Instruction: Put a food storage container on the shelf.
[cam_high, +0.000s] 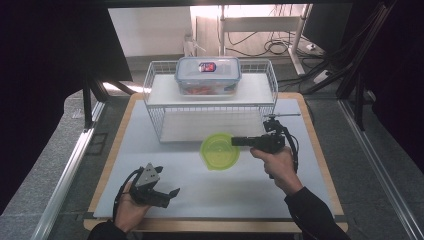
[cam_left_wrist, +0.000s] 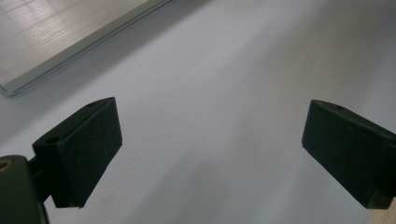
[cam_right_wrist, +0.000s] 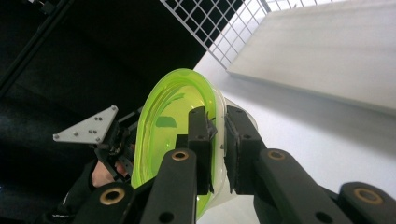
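Observation:
A lime-green translucent bowl hangs just above the white mat, in front of the wire rack. My right gripper comes in level from the right and is shut on the bowl's right rim. In the right gripper view the bowl appears tilted on edge, with its wall pinched between the two black jaws of the right gripper. My left gripper rests in a hand near the front left of the mat. Its jaws stand wide apart with nothing between them, and the left gripper looks down on bare mat.
A white wire rack with two shelves stands at the back of the mat. A clear lidded box with red contents sits on its top shelf. The lower shelf's edge lies ahead of the left gripper. Wooden table borders frame the mat.

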